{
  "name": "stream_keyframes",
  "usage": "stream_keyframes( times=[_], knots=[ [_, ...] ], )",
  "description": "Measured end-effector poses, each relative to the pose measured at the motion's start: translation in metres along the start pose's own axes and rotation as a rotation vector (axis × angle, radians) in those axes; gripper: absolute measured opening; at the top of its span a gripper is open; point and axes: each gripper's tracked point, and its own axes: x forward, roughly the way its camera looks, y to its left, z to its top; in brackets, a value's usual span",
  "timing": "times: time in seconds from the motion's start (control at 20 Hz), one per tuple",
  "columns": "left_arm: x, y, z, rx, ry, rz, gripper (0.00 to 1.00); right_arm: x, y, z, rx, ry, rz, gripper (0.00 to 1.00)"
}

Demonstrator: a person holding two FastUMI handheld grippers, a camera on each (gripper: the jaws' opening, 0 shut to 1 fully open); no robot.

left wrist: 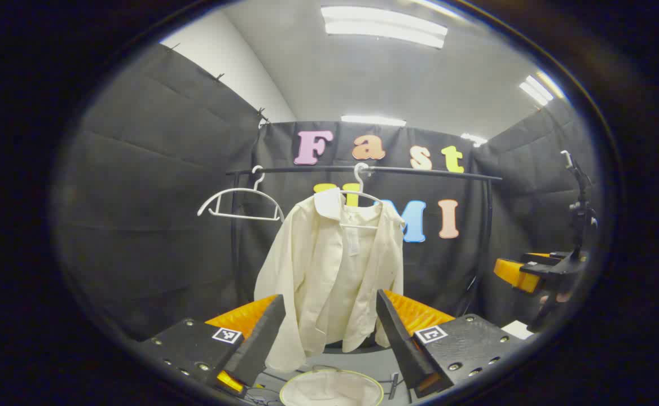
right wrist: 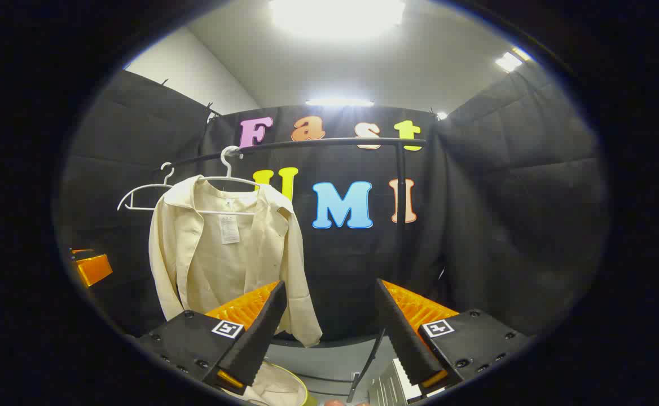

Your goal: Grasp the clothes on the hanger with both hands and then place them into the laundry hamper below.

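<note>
Hanging on a white hanger (left wrist: 359, 194) from the black rail (left wrist: 420, 171) of the rack, the cream shirt (left wrist: 329, 270) is seen near the middle of the rail in the left gripper view. Its front is open, and the sleeves fall down at both sides. A second white hanger (left wrist: 240, 202), with nothing on it, is hooked on the same rail, nearer to the rail's left end. Below the shirt, the round laundry hamper (left wrist: 332, 389) with a light rim is seen at the bottom of this view, and pale cloth is visible inside it.

The left gripper (left wrist: 329, 338) is held in front of the shirt, with its fingers wide apart and nothing between them; the lower part of the shirt is seen through the gap, farther back. No contact with the cloth is shown. The right gripper (left wrist: 538, 270) appears at the right side of this view, apart from the shirt.

In the right gripper view, the shirt (right wrist: 222, 254) and its hanger (right wrist: 229, 172) are seen to the left, and the bare hanger (right wrist: 143, 194) lies further left. The right gripper (right wrist: 329, 332) has its fingers spread apart too, and they are directed at the black wall beside the shirt. Part of the hamper (right wrist: 284, 389) is seen low between the fingers.
</note>
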Motion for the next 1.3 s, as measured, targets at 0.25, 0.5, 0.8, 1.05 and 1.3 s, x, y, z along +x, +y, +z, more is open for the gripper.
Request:
stream_keyframes(
  times=[0.25, 0.5, 0.8, 1.05, 1.3],
  knots=[
    [0.003, 0.007, -0.004, 0.028, 0.004, -0.005, 0.94, 0.005, 0.011, -0.004, -0.001, 0.019, 0.002, 0.99],
    [0.007, 0.014, -0.021, -0.047, 0.039, 0.024, 0.94, 0.002, 0.010, -0.013, 0.003, 0.049, 0.006, 0.99],
    [0.011, 0.029, -0.027, -0.121, 0.066, 0.055, 0.94, -0.003, 0.006, -0.023, 0.026, 0.083, -0.011, 0.99],
    [0.012, 0.036, -0.024, -0.081, 0.067, 0.053, 0.94, -0.002, 0.011, -0.021, 0.025, 0.095, -0.010, 0.99],
    [0.025, 0.031, -0.022, -0.071, 0.061, 0.028, 0.95, 0.003, 0.008, -0.011, 0.013, 0.103, -0.026, 0.99]
  ],
)
